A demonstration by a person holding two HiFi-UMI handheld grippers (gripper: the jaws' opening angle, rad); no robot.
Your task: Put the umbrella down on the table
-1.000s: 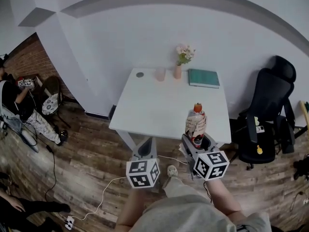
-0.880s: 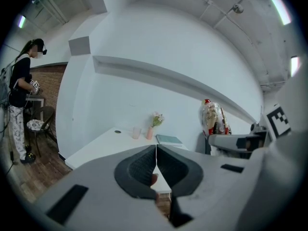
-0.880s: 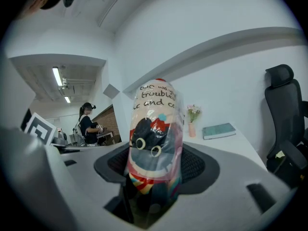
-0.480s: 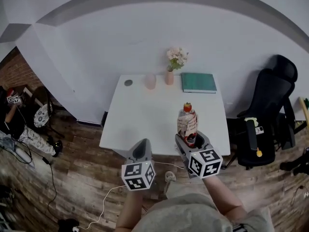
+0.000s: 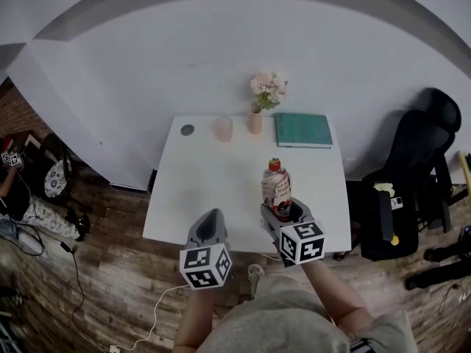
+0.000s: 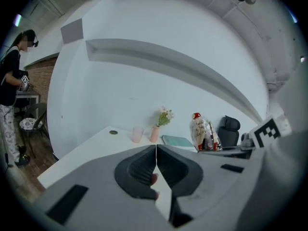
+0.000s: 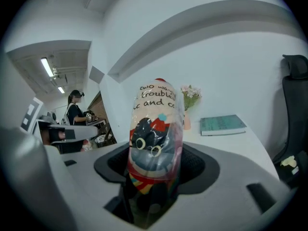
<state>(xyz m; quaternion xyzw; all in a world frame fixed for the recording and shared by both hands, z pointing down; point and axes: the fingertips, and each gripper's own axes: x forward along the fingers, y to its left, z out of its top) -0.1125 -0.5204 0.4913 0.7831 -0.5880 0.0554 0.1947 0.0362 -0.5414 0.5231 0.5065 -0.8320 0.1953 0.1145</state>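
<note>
Now umbrella [image 5: 277,190] sits farther over table [image 5: 213,182].

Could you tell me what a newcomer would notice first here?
The folded umbrella in its cartoon-printed sleeve stands upright in the right gripper, above the white table near its front edge. The left gripper beside it is shut and empty. A vase of flowers and a teal book sit at the far edge.

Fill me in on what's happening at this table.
A person stands at the white table with a gripper in each hand. The right gripper is clamped on a folded umbrella in a clear printed sleeve, held upright above the near side, not yet set down. The left gripper is shut and empty. A cup, a flower vase and a green book sit along the far edge.
</note>
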